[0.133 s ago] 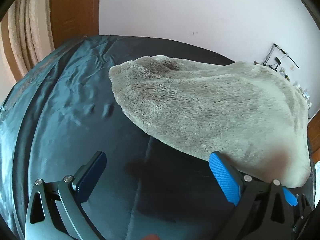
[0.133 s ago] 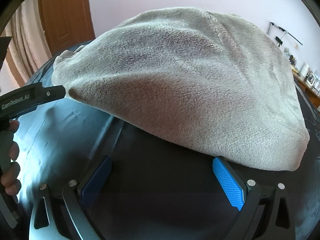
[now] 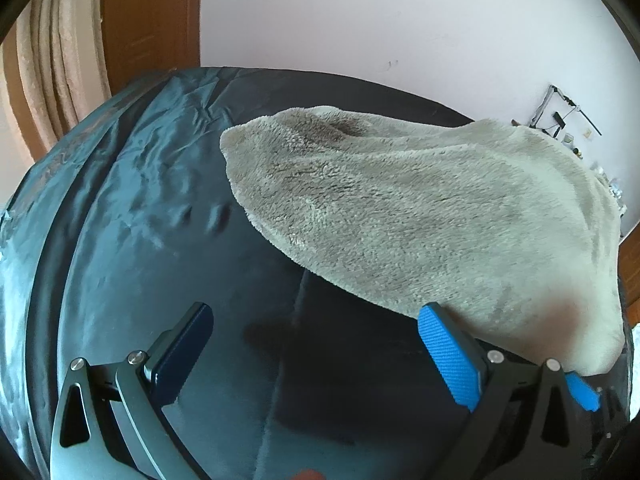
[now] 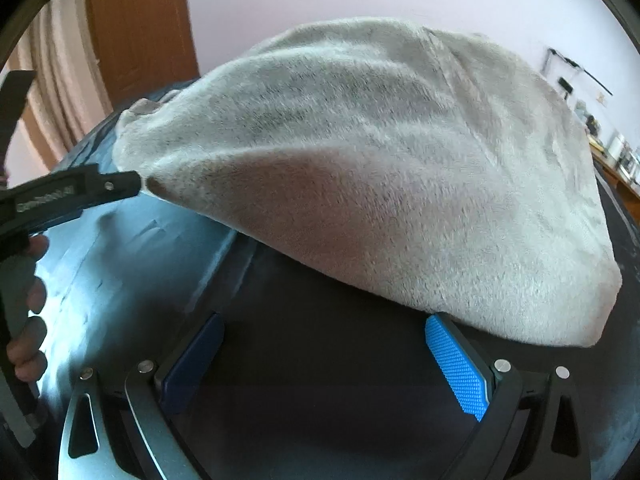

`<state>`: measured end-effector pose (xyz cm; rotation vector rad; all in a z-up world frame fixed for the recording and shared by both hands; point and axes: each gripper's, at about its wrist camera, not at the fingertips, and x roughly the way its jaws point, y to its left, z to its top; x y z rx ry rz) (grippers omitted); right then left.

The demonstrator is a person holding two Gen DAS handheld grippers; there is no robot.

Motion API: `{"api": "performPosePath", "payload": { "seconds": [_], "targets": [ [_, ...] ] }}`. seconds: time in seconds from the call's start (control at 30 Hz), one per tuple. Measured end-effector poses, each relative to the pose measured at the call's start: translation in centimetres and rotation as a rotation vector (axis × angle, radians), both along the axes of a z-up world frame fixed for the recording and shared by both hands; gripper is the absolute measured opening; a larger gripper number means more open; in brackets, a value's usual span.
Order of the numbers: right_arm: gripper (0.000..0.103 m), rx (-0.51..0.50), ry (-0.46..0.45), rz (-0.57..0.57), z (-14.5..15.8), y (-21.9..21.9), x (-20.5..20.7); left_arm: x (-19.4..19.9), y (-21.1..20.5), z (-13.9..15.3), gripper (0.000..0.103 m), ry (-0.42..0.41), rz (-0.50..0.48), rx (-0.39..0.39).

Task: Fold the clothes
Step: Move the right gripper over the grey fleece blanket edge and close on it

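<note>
— Fleece, is it? Where does it lie?

— Yes, a pale grey plush garment (image 3: 420, 216), resting on the dark bed cover (image 3: 132, 208), its near edge lifted clear of the cover. It drapes just over the right finger of each tool.

— How do the tools stand?

— The left gripper (image 3: 316, 352) has its fingers spread wide, nothing between the blue pads (image 3: 448, 356). The right gripper (image 4: 328, 360) is spread the same, empty.

— How would it handle?

— Soft and limp, I judge; light, thickish, likely to sag and bunch instead of keeping a crease. The pile should grip the textured pads well enough.

— Where to take hold?

— At the near hem, one tool toward each corner (image 4: 592, 320), pinching the edge only. A mid-cloth bite may gather extra layers.
</note>
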<state>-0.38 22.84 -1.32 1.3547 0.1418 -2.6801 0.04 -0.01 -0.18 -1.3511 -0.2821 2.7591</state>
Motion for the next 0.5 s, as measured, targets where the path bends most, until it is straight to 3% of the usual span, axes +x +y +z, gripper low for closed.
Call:
{"api": "performPosePath", "payload": {
  "seconds": [0.13, 0.2, 0.27, 0.5],
  "targets": [
    [0.103, 0.043, 0.127, 0.010, 1.4, -0.3, 0.0, 0.0, 0.0, -0.2, 0.103, -0.006, -0.003, -0.010],
    [0.103, 0.111, 0.198, 0.011, 2.4, -1.5, -0.8, 0.1, 0.0, -0.2, 0.103, -0.008, -0.005, -0.015],
    [0.103, 0.133, 0.218, -0.004, 3.1, -2.6, -1.2, 0.1, 0.0, -0.3, 0.103, -0.011, -0.007, -0.020],
    [0.103, 0.048, 0.304, -0.025, 6.2, -2.3, -4.8, 0.0, 0.0, -0.5, 0.103, -0.021, -0.007, -0.035]
  ]
}}
